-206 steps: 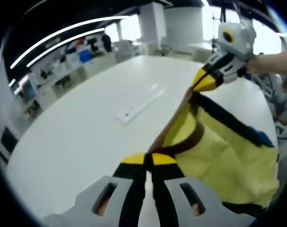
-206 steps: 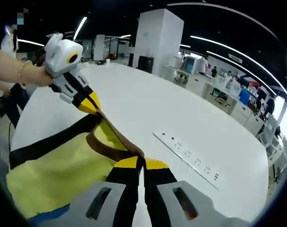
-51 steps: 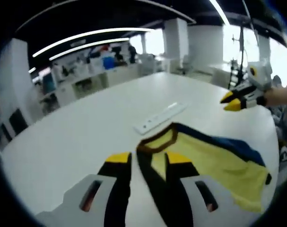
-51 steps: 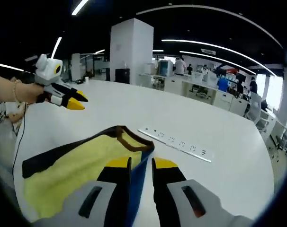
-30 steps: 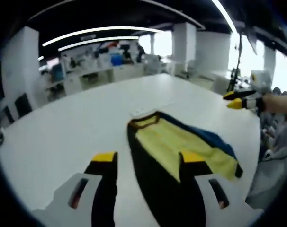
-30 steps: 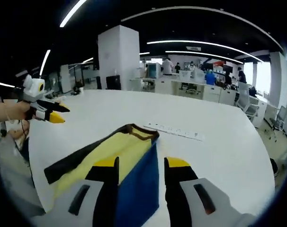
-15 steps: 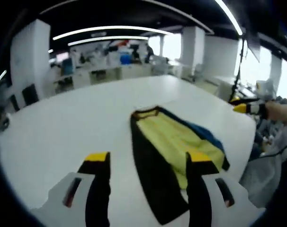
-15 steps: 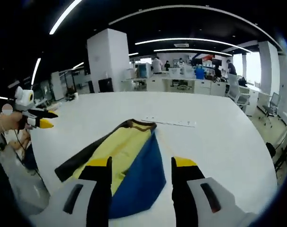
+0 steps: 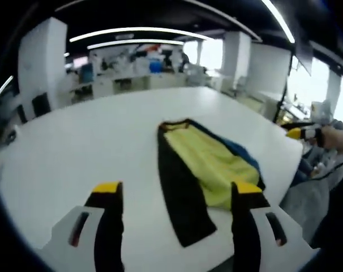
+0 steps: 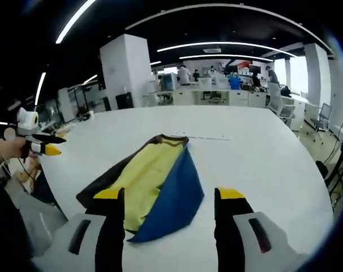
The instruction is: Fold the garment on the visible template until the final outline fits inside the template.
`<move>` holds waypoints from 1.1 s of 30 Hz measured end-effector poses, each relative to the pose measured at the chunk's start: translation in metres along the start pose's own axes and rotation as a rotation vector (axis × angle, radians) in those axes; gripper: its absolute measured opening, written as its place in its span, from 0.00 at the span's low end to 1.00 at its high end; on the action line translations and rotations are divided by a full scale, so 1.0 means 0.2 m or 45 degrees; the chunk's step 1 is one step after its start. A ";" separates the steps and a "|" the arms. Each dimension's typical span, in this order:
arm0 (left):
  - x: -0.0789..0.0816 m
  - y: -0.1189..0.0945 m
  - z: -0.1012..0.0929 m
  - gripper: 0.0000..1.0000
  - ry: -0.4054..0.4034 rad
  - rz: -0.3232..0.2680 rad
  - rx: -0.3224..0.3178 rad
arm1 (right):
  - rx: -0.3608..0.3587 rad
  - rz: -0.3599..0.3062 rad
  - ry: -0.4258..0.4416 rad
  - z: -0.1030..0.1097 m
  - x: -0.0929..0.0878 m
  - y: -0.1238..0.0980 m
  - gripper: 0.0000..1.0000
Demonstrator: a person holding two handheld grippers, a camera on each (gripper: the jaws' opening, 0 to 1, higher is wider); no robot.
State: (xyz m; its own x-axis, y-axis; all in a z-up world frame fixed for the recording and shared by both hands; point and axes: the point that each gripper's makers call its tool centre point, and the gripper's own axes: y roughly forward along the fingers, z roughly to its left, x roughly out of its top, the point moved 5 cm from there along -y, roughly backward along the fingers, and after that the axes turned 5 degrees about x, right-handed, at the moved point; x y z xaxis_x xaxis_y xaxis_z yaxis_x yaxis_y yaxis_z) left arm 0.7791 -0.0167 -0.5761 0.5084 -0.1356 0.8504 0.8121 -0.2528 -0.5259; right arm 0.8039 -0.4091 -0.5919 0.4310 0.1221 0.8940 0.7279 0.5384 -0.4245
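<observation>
"Where did the garment lie?"

"Flat on the white table, near one edge, folded long and narrow, probably to fit the outline."

"And the tongs?"

"Left gripper and right gripper were both spread wide, holding nothing, above the cloth."

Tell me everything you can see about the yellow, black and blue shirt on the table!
The shirt lies flat on the white table, laid out long and narrow. It looks like soft cloth: yellow in the middle, a black panel along one side, a blue panel along the other, and a brown collar at the far end. Only the table touches it. Neither open gripper holds it.
</observation>
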 end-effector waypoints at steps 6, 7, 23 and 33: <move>-0.07 -0.05 -0.02 0.78 -0.006 0.028 0.011 | 0.023 0.027 0.023 0.05 -0.08 -0.06 0.67; -0.07 -0.06 -0.03 0.79 -0.008 0.032 0.012 | 0.020 0.029 0.027 0.06 -0.09 -0.07 0.68; -0.13 -0.16 -0.06 0.90 -0.005 0.051 0.007 | 0.016 0.105 0.113 0.15 -0.30 -0.18 0.74; -0.15 -0.19 -0.05 0.99 -0.023 0.071 0.029 | 0.043 0.120 0.121 0.18 -0.31 -0.18 0.79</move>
State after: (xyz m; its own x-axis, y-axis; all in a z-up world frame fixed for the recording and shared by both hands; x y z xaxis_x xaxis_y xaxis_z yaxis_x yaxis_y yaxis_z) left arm 0.7306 -0.0123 -0.5815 0.5578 -0.1313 0.8195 0.7888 -0.2234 -0.5726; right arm 0.7315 -0.4073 -0.6272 0.5463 0.0947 0.8322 0.6642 0.5564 -0.4993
